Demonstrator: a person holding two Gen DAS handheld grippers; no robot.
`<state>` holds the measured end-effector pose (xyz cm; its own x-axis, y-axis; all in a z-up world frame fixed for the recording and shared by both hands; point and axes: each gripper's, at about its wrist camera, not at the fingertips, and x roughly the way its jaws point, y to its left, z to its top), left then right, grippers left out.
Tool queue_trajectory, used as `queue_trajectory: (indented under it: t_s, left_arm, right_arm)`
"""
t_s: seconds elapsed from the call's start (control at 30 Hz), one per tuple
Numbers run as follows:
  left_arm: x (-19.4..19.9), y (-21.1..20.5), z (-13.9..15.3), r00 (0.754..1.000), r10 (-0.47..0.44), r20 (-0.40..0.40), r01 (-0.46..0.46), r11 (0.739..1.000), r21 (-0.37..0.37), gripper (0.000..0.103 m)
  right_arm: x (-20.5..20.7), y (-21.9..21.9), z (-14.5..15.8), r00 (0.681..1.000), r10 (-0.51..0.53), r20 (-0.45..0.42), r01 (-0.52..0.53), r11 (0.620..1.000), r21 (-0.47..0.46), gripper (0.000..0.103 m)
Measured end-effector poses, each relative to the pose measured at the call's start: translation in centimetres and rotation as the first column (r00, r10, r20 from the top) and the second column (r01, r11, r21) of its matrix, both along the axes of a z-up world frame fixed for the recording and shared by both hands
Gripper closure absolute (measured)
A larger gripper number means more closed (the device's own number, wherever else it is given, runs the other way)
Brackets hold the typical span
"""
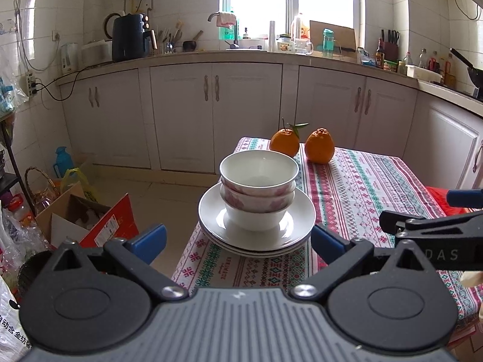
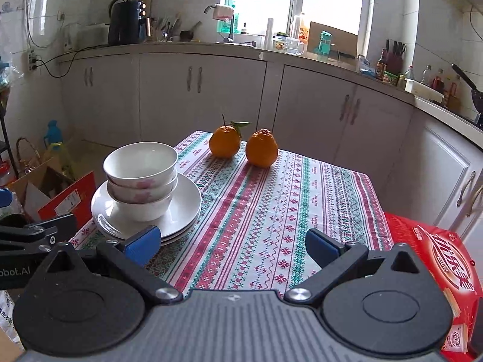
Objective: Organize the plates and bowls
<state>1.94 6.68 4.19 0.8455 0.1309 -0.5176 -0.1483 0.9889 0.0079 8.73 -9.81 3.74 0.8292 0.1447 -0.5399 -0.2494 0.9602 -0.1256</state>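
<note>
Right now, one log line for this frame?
left tongs: open, empty | right tongs: open, empty | bowls: nested on plates | oranges: behind, apart | table

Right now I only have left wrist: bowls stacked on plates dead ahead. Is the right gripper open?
Observer: Yes, the right gripper is open, with nothing between its fingers.
Operator: What's in front of it?
Observer: Bare cloth. The stack sits off to its left.
Operator: Anything on its right?
Observer: A red box with print on top, just past the cloth's right edge.
</note>
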Motion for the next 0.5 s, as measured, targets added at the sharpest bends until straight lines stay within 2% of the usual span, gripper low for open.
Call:
queue_trajectory:
  t_s: [0.5]
  left_arm:
    - [0.09,-0.13,0.11,1.000,0.010,-0.002,-0.010,1.000,0.001,0.002]
  right_arm:
    - [-0.20,0.12,0.06,1.000,-0.013,0.011,0.013,1.000,-0.002,0.000]
